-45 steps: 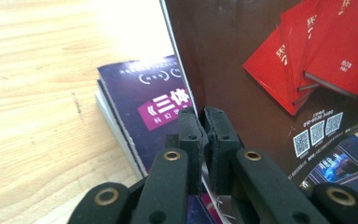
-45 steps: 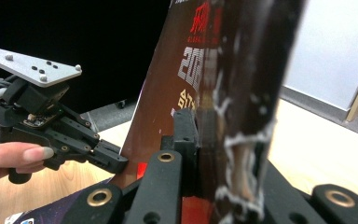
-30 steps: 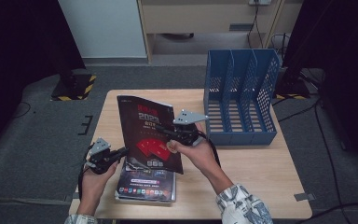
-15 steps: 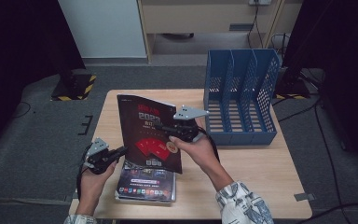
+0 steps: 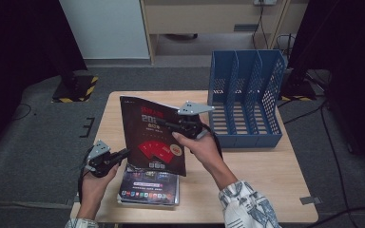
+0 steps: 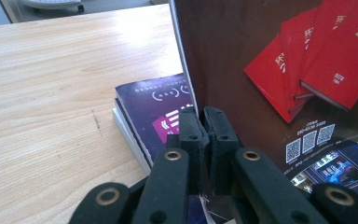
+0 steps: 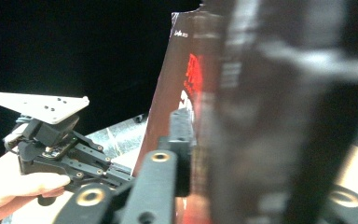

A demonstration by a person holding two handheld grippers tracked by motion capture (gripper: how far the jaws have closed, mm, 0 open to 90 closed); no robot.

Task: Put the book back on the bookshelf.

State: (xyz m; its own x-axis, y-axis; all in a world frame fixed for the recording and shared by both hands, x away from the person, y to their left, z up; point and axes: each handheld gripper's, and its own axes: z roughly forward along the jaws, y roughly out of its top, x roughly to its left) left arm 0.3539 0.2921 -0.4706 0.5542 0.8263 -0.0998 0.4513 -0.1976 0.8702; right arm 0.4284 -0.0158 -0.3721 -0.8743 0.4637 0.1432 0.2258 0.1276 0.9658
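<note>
Pinched tight on the lower left corner of a dark, glossy magazine with red booklets printed on its cover (image 5: 153, 137), the left gripper (image 6: 204, 122) has its black pads closed flat against the thin cover, as the left gripper view shows. Its partner, the right gripper (image 5: 167, 124), grips the same magazine at its upper right edge; its jaws have just been closing on the cover, and in the right gripper view one pad (image 7: 182, 122) presses the sheet while the other is lost in a dark blur close to the lens. That magazine stands lifted off the light wooden table (image 5: 266, 166), near its middle, long axis upright and tilted slightly, cover facing the person, top edge toward the far side. Beneath it, by the table's near left edge, lies a small stack of purple-covered magazines (image 5: 149, 187), partly hidden behind the raised one and behind the left gripper. At the far right corner rests a blue perforated plastic file rack with three slots (image 5: 247, 95), well apart from both grippers.
</note>
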